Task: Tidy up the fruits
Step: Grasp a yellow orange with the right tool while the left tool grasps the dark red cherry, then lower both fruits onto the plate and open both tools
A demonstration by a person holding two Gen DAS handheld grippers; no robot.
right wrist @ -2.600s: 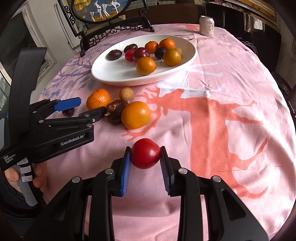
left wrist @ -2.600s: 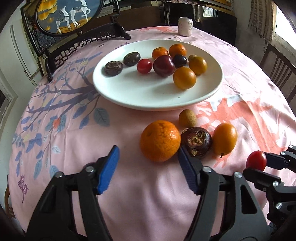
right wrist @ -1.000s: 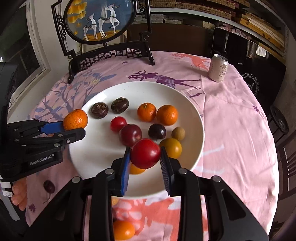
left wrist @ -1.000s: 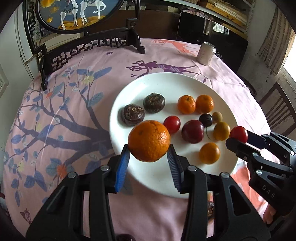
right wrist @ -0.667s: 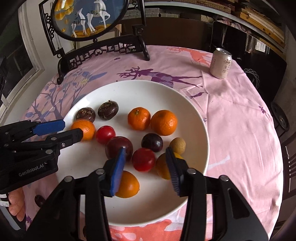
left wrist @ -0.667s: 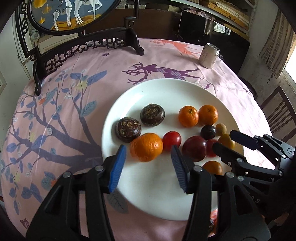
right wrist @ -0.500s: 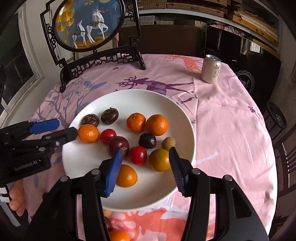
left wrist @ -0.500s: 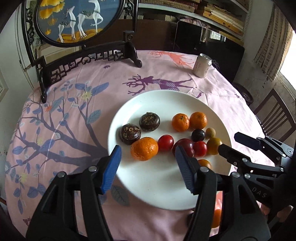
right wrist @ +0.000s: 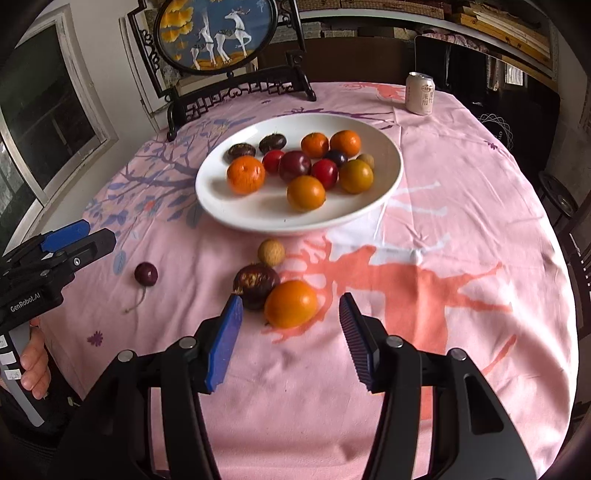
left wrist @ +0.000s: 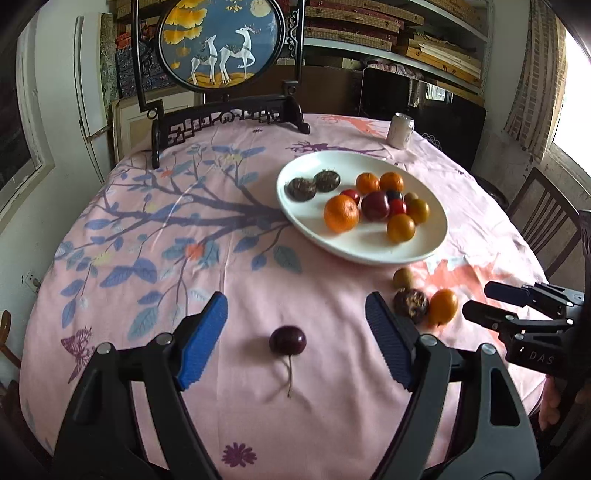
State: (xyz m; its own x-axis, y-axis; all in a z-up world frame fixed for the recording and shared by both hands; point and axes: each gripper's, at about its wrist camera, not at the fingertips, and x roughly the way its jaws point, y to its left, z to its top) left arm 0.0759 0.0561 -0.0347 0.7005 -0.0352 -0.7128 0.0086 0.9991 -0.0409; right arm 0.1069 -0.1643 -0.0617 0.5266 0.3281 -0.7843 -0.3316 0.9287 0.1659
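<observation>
A white plate [left wrist: 369, 247] [right wrist: 258, 218] holds several fruits, among them a large orange [left wrist: 341, 213] [right wrist: 245, 174] and a red plum [right wrist: 324, 173]. On the pink tablecloth lie a dark cherry with a stem [left wrist: 287, 340] [right wrist: 146, 273], a longan [left wrist: 402, 277] [right wrist: 271, 252], a dark mangosteen [left wrist: 410, 305] [right wrist: 255, 280] and an orange fruit [left wrist: 443, 305] [right wrist: 291, 303]. My left gripper [left wrist: 295, 343] is open and empty, jaws either side of the cherry. My right gripper [right wrist: 290, 339] is open and empty, just short of the orange fruit.
A drink can [left wrist: 401, 130] [right wrist: 420, 93] stands at the table's far right. A round painted screen on a black stand [left wrist: 221, 44] [right wrist: 214, 33] is at the far edge. A wooden chair [left wrist: 543, 221] is on the right.
Both grippers let go of their fruits on the plate, the orange and the red plum, then opened wide and drew back to the near side of the table, over the loose fruits.
</observation>
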